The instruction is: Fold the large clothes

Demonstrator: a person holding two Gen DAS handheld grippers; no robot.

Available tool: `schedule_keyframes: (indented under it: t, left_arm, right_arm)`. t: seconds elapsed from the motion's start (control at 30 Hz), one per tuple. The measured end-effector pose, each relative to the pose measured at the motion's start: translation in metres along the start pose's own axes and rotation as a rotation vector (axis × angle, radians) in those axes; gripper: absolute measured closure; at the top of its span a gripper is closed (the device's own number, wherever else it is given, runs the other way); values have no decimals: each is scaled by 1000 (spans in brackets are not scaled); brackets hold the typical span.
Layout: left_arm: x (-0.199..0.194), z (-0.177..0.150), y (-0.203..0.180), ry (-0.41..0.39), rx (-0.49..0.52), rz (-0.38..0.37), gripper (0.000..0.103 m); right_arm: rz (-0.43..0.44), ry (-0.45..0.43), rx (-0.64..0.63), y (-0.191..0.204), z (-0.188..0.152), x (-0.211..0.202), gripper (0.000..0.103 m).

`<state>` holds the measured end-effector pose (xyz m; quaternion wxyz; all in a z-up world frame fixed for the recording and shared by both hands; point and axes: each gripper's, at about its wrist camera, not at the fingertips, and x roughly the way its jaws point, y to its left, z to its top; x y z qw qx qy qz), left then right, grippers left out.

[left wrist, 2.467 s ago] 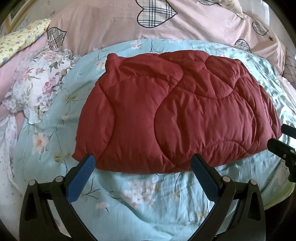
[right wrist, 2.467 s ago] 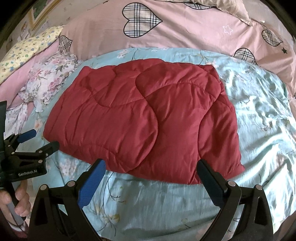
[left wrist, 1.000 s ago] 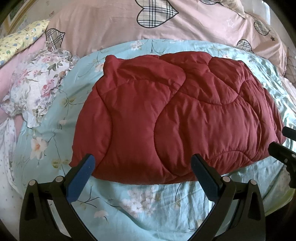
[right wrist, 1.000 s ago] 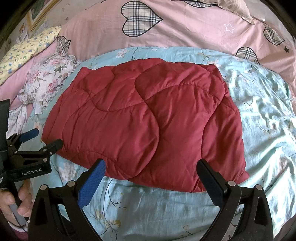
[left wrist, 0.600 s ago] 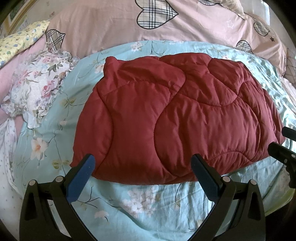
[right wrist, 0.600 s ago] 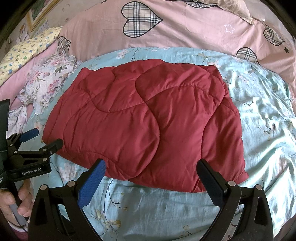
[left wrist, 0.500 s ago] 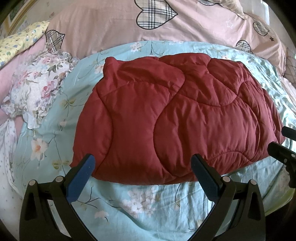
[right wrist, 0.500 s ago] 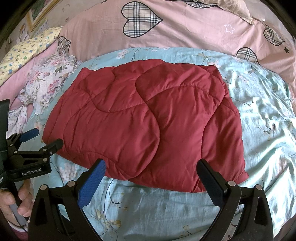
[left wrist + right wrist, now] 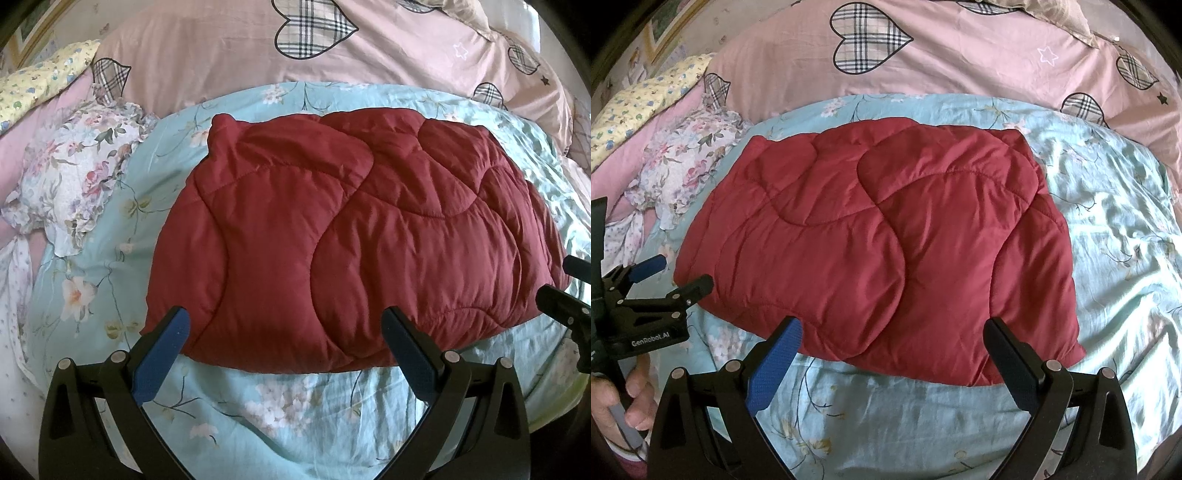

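Observation:
A dark red quilted garment lies folded into a rough rectangle on the light blue floral bedspread. It also shows in the right wrist view. My left gripper is open and empty, hovering just in front of the garment's near edge. My right gripper is open and empty, near the garment's near right part. The left gripper also appears at the left edge of the right wrist view, open beside the garment's left corner.
A pink duvet with plaid hearts lies behind the garment. A crumpled floral cloth lies to the left. A yellow floral pillow is at the far left. The bedspread extends to the right.
Both grippers have drifted slightly closer to the garment; they stay open. The garment has not moved.

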<state>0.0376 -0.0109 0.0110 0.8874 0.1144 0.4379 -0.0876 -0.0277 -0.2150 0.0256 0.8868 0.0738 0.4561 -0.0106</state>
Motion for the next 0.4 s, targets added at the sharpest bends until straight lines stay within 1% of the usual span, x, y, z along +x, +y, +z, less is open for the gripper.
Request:
schedule_keyframes:
  t: [0.17,0.4]
  left_arm:
    - [1,1,1,-1,-4,-4,0]
    - [2,4,2,4,-31,-47,0]
  right_arm:
    - [2,0,4,-4,1,1,4]
    - [12,5,10,-8,3,4,4]
